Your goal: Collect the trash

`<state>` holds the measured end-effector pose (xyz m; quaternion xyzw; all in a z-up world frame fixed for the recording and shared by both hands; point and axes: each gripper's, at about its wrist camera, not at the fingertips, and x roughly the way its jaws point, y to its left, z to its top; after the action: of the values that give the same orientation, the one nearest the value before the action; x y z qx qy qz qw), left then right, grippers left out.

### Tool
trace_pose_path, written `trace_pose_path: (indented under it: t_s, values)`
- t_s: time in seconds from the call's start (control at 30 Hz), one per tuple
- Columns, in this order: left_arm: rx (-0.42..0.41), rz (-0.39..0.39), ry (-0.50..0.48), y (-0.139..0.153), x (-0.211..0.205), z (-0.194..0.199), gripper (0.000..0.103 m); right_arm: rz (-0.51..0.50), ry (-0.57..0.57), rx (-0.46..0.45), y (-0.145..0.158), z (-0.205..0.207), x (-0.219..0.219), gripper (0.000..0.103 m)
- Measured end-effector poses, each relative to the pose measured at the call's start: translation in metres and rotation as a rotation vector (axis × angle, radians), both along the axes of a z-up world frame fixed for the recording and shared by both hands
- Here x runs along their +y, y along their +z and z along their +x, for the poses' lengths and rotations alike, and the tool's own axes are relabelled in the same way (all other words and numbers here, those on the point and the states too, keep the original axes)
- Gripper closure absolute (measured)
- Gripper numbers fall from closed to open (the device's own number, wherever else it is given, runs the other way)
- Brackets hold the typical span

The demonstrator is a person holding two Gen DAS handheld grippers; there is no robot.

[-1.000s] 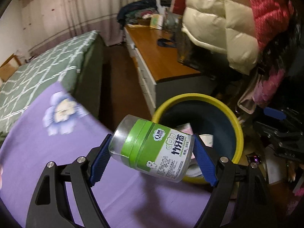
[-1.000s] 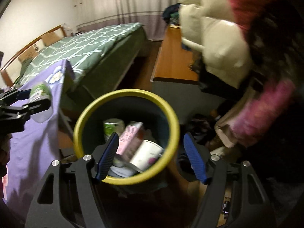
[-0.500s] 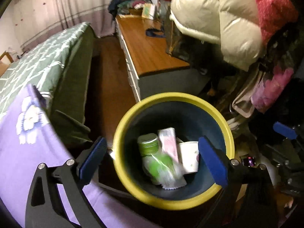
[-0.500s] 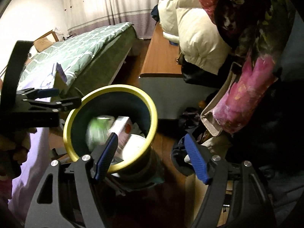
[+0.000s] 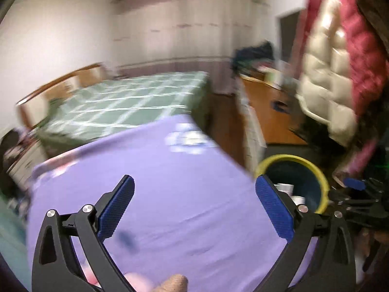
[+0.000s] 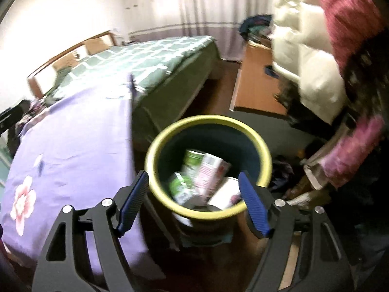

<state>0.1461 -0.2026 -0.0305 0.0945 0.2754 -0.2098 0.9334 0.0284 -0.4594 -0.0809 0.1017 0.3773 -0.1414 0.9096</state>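
Trash that sat between the left gripper's (image 5: 194,209) pads a second ago, a clear canister with a green label (image 6: 181,188), now lies inside the yellow-rimmed bin (image 6: 209,120), leaning on a pink-and-white carton (image 6: 210,174) with a white cup (image 6: 225,194) to its right. Half a second back the left wrist view looked straight down into the bin; now it looks out over the purple sheet (image 5: 170,170), with the bin's rim (image 5: 288,157) off to the right, behind the right blue pad (image 5: 273,210).

Left gripper is spread wide with nothing between its fingers, held level above the sheet. Right gripper (image 6: 193,203) is likewise spread and empty, tipped down at the bin, whose near rim lies between its pads; whether they touch it is unclear. Both views are blurred.

Purple sheet ends in an edge just left of the bin. Beyond it lies the green checked bedspread (image 6: 150,56), and a strip of dark wood floor (image 6: 215,95) runs away between that bed and the wooden cabinet top (image 6: 252,87) on the far right. Padded coats (image 6: 313,56) hang on the right, crowding that side of the bin.
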Motion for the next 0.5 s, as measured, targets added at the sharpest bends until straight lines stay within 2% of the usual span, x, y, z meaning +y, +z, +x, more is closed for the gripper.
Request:
trace_pose_path:
  t_s: [0.07, 0.2, 0.3, 0.5]
  values:
    - [-0.011, -0.022, 0.101, 0.003, 0.043, -0.011, 0.005, -0.012, 0.033, -0.013, 0.005, 0.001, 0.013, 0.029]
    - [-0.015, -0.051, 0.237, 0.001, 0.105, -0.037, 0.005, -0.043, 0.100, -0.054, 0.021, 0.003, 0.042, 0.028]
    - [-0.015, -0.076, 0.305, -0.003, 0.143, -0.056, 0.005, -0.057, 0.127, -0.085, 0.030, 0.001, 0.057, 0.027]
    - [-0.062, -0.115, 0.398, -0.007, 0.188, -0.096, 0.005, -0.091, 0.175, -0.121, 0.039, -0.006, 0.083, 0.025]
